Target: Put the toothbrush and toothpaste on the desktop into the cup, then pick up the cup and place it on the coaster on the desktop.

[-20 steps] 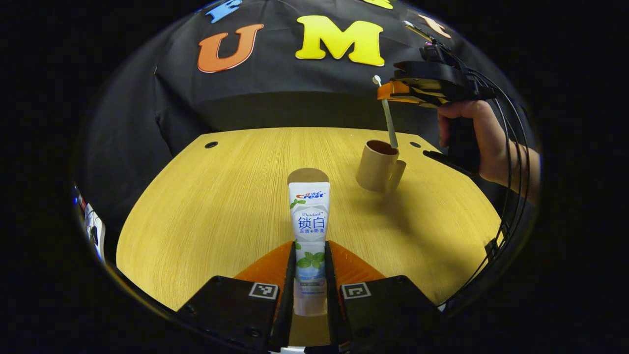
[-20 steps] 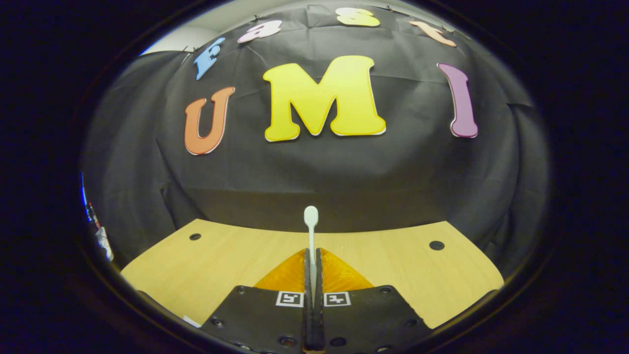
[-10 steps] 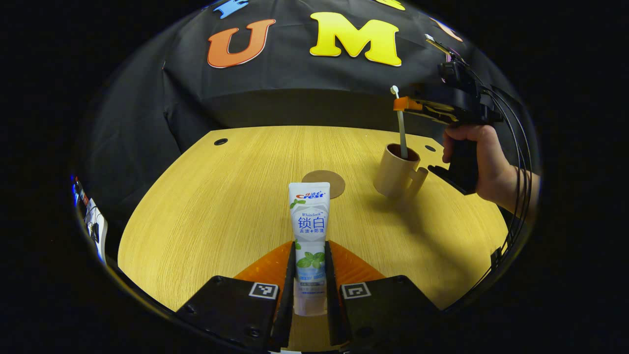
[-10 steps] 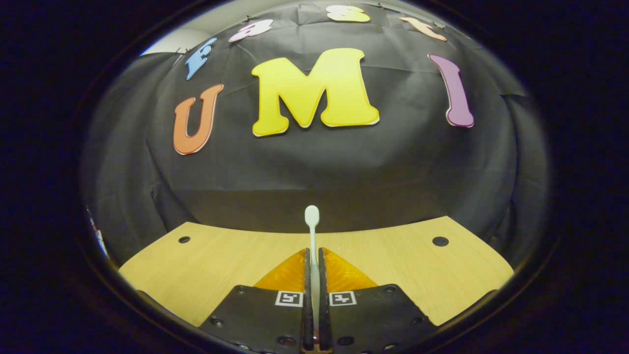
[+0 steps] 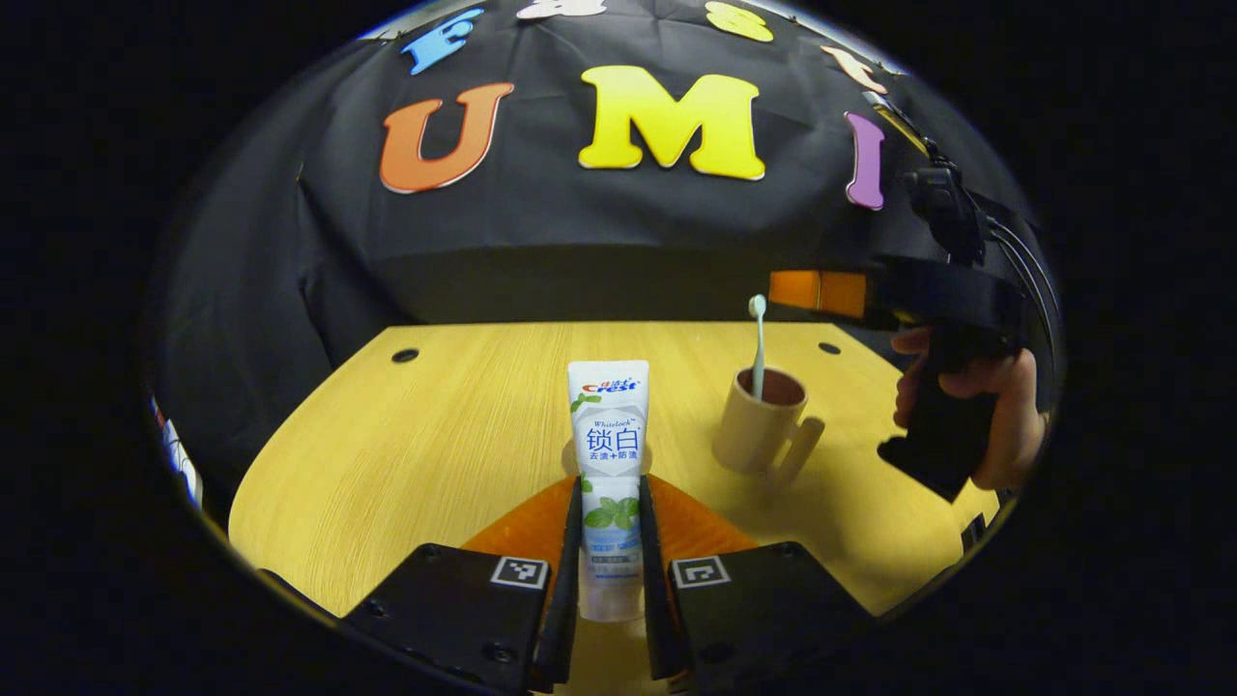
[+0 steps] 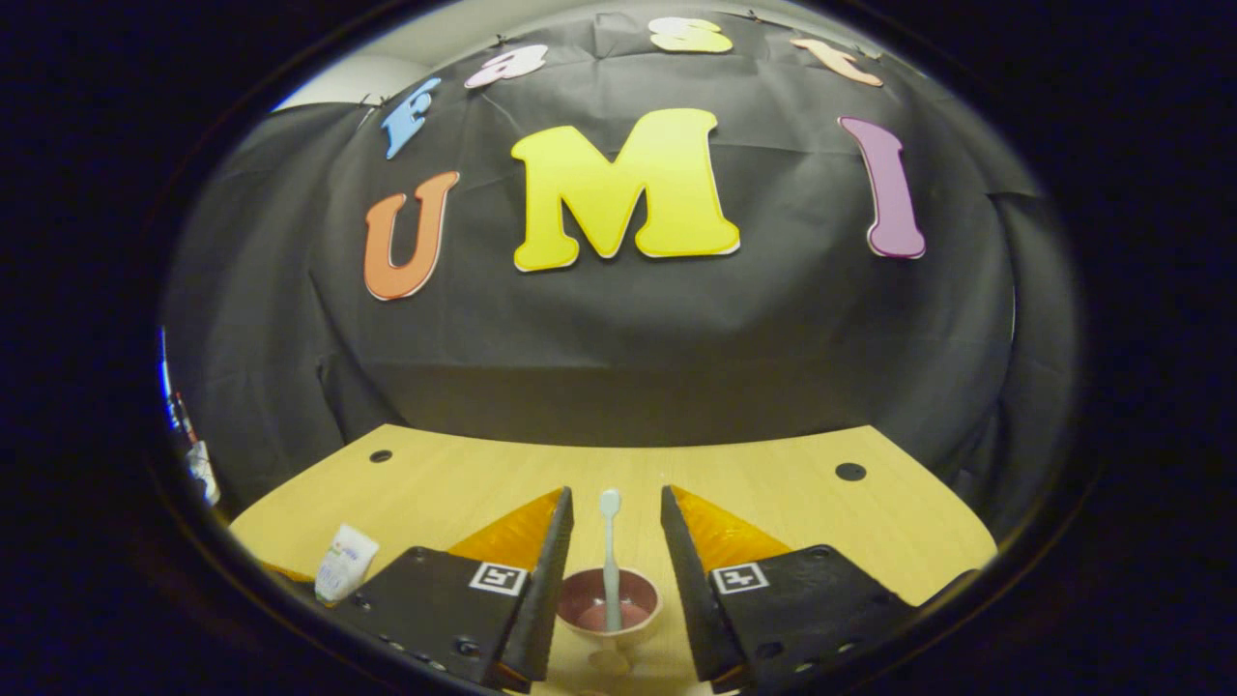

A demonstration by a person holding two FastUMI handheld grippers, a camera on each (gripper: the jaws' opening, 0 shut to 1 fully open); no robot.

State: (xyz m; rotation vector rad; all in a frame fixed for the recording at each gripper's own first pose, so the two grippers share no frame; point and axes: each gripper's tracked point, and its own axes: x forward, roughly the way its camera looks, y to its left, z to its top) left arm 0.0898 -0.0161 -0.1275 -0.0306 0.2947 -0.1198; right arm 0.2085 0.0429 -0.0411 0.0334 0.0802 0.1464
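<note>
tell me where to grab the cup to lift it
Probably grip the cup by its handle, coming from the right hand-held gripper's side. The handle juts out that way, and the toothbrush stands in the mouth, so a rim pinch looks crowded.

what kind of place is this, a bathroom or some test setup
Likely a staged recording booth, not a bathroom: black cloth wall behind a bare wooden desktop, with hand-held grippers working a toothpaste tube and a cup.
</note>
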